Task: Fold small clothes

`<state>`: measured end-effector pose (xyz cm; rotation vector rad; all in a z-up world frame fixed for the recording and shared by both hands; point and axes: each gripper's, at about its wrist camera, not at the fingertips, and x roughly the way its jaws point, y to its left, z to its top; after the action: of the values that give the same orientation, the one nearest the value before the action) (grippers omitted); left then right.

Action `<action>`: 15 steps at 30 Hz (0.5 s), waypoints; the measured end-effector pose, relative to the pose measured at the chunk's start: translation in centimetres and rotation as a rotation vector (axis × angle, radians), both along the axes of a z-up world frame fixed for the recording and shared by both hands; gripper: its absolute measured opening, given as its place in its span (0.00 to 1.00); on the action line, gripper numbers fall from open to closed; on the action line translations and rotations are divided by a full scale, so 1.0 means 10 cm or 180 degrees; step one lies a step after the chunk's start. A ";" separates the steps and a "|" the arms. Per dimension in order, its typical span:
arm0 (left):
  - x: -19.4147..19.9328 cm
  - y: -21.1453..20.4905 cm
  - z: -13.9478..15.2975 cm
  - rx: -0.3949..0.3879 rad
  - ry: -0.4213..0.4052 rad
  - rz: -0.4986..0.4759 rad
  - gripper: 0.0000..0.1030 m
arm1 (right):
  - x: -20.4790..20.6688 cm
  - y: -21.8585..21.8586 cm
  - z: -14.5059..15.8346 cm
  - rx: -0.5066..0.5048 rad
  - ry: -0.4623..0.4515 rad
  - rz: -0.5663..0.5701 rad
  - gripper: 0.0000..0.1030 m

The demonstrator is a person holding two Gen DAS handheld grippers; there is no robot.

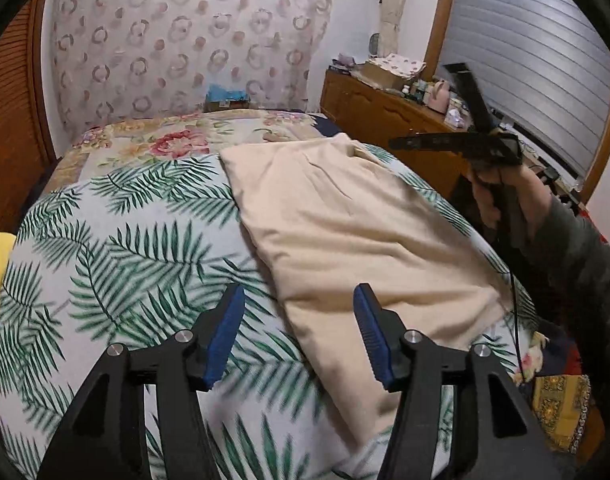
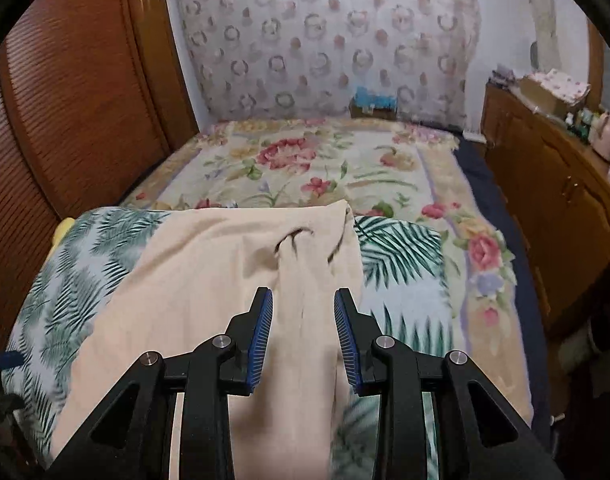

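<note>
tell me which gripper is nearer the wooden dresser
Right. In the left wrist view the right gripper is raised past the beige garment's right edge, beside the wooden dresser; the left gripper hangs over the garment's near-left edge.

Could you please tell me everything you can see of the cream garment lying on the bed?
The cream garment is a plain, soft-looking piece of cloth, folded into a long, roughly rectangular shape with a few creases and a seam down its length. It lies flat and slanted on the palm-leaf cover of the bed. Neither gripper holds it: the left gripper and the right gripper are both open above it, with nothing between their pads.
</note>
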<state>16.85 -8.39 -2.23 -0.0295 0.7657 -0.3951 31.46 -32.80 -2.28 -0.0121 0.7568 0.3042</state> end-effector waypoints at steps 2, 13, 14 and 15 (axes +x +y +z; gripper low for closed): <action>0.15 0.00 -0.03 0.0048 0.0019 0.0018 0.56 | 0.26 0.06 -0.04 -0.0052 0.0092 0.0009 0.32; 0.85 -0.15 -0.40 0.0268 0.0270 -0.0009 0.56 | 0.91 0.22 -0.19 0.0006 0.0385 0.0341 0.06; 0.87 -0.15 -0.43 0.0289 0.0292 -0.0016 0.56 | 0.86 0.19 -0.15 0.0011 0.0309 0.0376 0.05; 0.88 -0.16 -0.46 0.0310 0.0313 -0.0022 0.56 | 0.81 0.16 -0.12 0.0029 0.0226 0.0402 0.05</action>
<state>25.69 -10.02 -6.84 0.0453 0.8813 -0.3644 39.56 -31.21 -3.44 -0.0407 0.8268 0.4302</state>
